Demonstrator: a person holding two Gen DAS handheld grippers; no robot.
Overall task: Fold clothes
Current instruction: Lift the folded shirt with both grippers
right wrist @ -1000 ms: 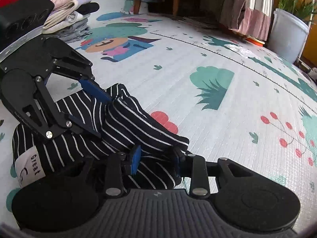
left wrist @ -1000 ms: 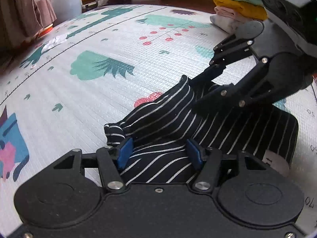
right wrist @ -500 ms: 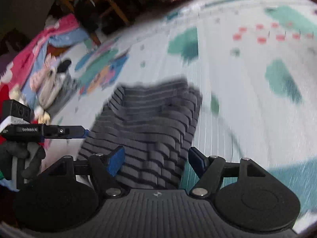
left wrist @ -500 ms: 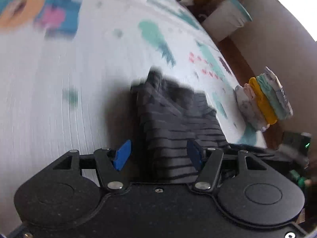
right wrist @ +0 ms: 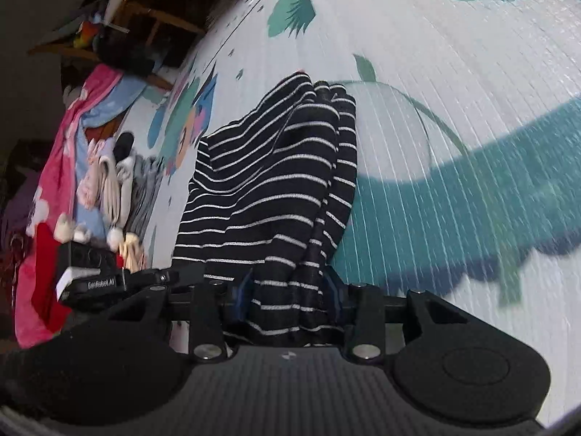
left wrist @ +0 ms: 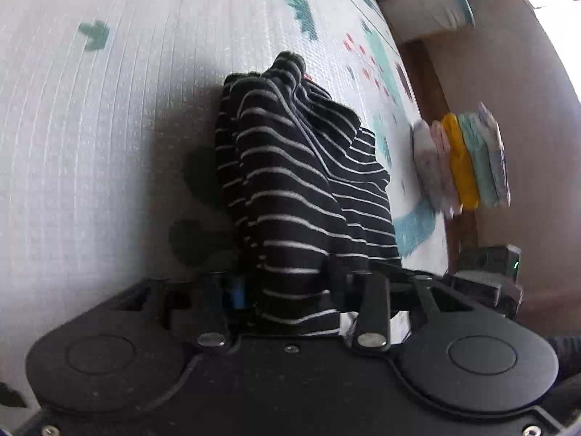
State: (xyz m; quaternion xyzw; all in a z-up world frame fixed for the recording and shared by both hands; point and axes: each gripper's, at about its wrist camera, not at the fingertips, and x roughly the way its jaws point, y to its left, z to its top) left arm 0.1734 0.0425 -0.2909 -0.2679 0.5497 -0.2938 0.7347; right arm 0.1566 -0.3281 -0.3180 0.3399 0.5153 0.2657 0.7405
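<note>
A black garment with thin white stripes (left wrist: pixel 290 181) hangs bunched from both grippers above the patterned play mat (left wrist: pixel 90 145). My left gripper (left wrist: pixel 290 290) is shut on its near edge. In the right wrist view the same striped garment (right wrist: pixel 268 196) hangs down from my right gripper (right wrist: pixel 287 294), which is shut on it. The left gripper (right wrist: pixel 120 283) shows at the left of the right wrist view, level with the right one. The right gripper's body (left wrist: pixel 486 272) shows at the right of the left wrist view.
A stack of folded clothes (left wrist: pixel 461 160) stands at the mat's edge by the wall. A white bucket (left wrist: pixel 428 11) stands beyond. A pile of unfolded clothes (right wrist: pixel 109 174) and pink fabric (right wrist: pixel 47 189) lie at the mat's other side, near wooden furniture (right wrist: pixel 145 18).
Both grippers have closed on the striped garment and lifted it off the mat. The views have tilted and the garment now hangs between the grippers.
</note>
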